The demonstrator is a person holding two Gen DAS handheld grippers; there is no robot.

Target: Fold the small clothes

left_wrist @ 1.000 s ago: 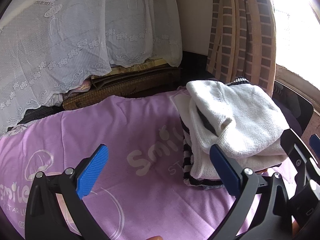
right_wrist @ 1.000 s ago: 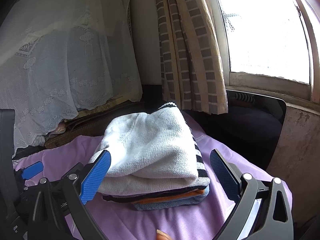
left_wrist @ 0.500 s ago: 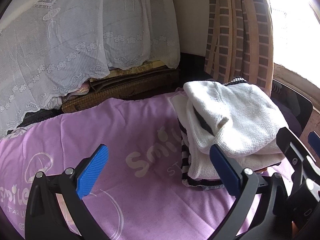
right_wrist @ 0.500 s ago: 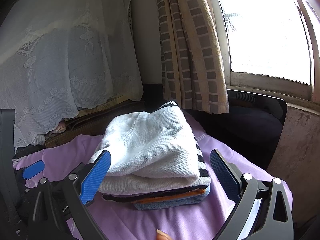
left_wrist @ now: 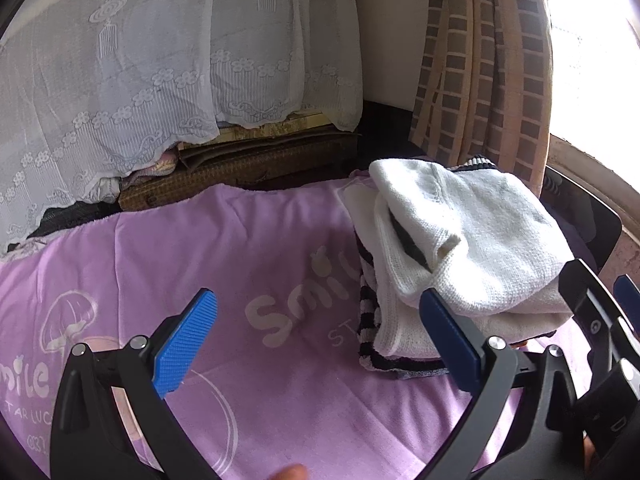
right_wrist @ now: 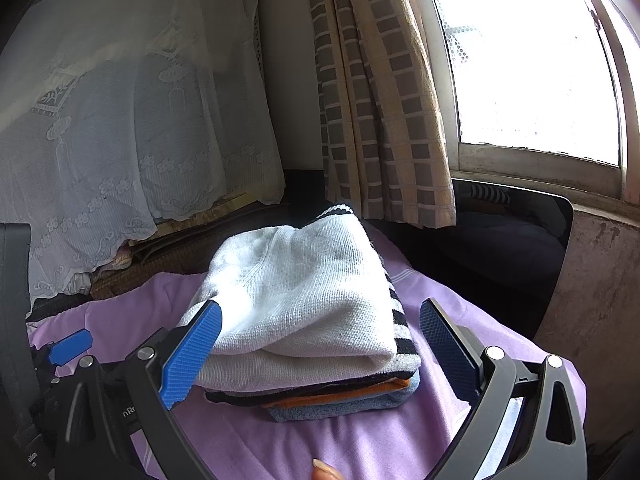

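A stack of folded small clothes (right_wrist: 312, 320) sits on a purple printed cloth (right_wrist: 320, 448), with a white knit garment (left_wrist: 472, 240) on top and striped, orange and blue pieces under it. My right gripper (right_wrist: 320, 344) is open and empty, its blue pads either side of the stack's near edge without touching. My left gripper (left_wrist: 320, 336) is open and empty, low over the purple cloth (left_wrist: 200, 260) to the left of the stack. Its right pad overlaps the stack's corner in view.
A white lace-covered pile (left_wrist: 140, 80) stands behind the cloth, above woven mats (left_wrist: 240, 164). A checked curtain (right_wrist: 380, 100) and a bright window (right_wrist: 528, 60) are at the back right. A dark shelf (right_wrist: 500, 240) and a stained wall (right_wrist: 600, 300) lie to the right.
Both grippers have barely moved; the left view has drifted slightly. Both stay open and the stack lies unchanged.
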